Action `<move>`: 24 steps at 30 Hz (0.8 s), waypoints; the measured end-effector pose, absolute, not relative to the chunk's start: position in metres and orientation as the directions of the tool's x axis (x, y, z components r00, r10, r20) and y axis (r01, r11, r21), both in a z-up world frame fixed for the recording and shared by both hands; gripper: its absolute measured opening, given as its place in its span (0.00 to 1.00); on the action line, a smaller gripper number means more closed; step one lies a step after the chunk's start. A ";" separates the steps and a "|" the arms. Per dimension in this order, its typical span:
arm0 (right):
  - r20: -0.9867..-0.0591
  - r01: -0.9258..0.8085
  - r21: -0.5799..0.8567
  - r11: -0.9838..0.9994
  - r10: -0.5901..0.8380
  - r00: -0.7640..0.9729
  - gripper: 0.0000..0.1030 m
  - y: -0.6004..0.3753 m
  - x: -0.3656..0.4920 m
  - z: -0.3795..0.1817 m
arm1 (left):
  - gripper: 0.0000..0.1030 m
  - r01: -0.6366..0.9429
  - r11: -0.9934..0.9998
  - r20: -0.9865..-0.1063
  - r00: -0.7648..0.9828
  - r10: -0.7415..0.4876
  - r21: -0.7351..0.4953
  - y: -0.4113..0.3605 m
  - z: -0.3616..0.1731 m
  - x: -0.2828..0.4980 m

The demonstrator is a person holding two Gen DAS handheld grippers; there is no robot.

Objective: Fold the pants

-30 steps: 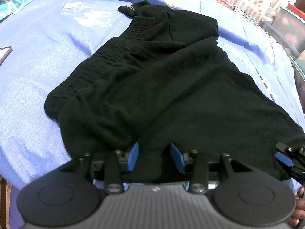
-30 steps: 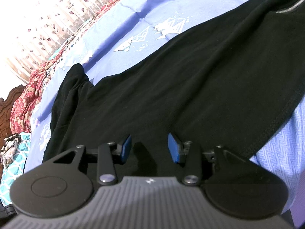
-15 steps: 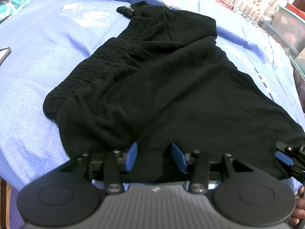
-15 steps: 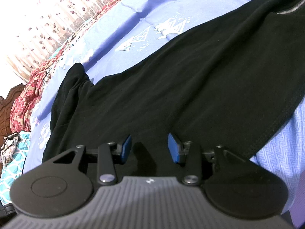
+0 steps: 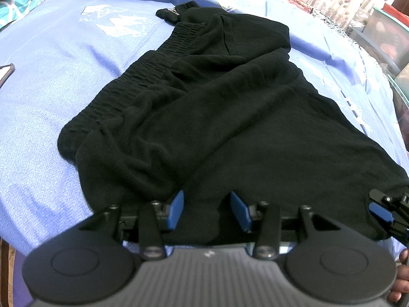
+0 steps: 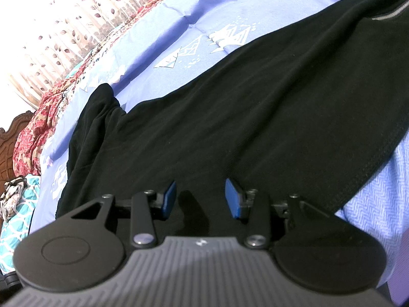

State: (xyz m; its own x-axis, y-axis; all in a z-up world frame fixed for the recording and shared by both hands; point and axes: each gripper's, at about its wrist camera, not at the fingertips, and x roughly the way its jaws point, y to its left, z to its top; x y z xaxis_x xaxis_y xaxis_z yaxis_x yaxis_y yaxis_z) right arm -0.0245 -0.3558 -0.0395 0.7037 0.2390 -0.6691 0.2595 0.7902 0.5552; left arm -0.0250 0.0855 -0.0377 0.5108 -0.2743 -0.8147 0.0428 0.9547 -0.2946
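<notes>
The black pants lie spread across a blue bedsheet printed with white triangle shapes, folded lengthwise so that 1 leg lies over the other; the ribbed elastic waistband runs along the left edge in the left wrist view, and a small dark bunched end of the garment sticks out at the far end; the left gripper hangs low over the near edge of the pants, its 2 blue pads standing apart with black cloth lying under the gap and neither pad pressing on it; the right gripper is likewise over the black fabric, its blue pads apart with nothing pinched between them, and it also shows at the right edge of the left wrist view, by the same near edge of the cloth; in the right wrist view a stitched hem curves along the right side of the pants where they meet the sheet, and a thin grey band crosses the fabric at the top right; a floral curtain hangs beyond the bed, a red patterned cloth lies bunched at the far left by a carved wooden headboard, and a teal patterned cloth sits below it; part of a hand shows at the lower right corner of the left wrist view.
</notes>
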 end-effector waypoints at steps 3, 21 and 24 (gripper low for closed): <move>-0.669 0.259 0.555 0.791 0.239 0.704 0.44 -0.356 -0.024 -0.040 | 0.41 0.043 0.955 -0.815 0.511 -0.274 -0.294 0.085 -0.038 -0.025; -0.671 0.256 0.549 0.795 0.237 0.703 0.44 -0.356 -0.024 -0.041 | 0.42 0.042 0.955 -0.815 0.512 -0.273 -0.294 0.085 -0.038 -0.026; -0.671 0.255 0.549 0.796 0.237 0.703 0.44 -0.356 -0.024 -0.041 | 0.42 0.042 0.955 -0.815 0.512 -0.273 -0.293 0.085 -0.038 -0.026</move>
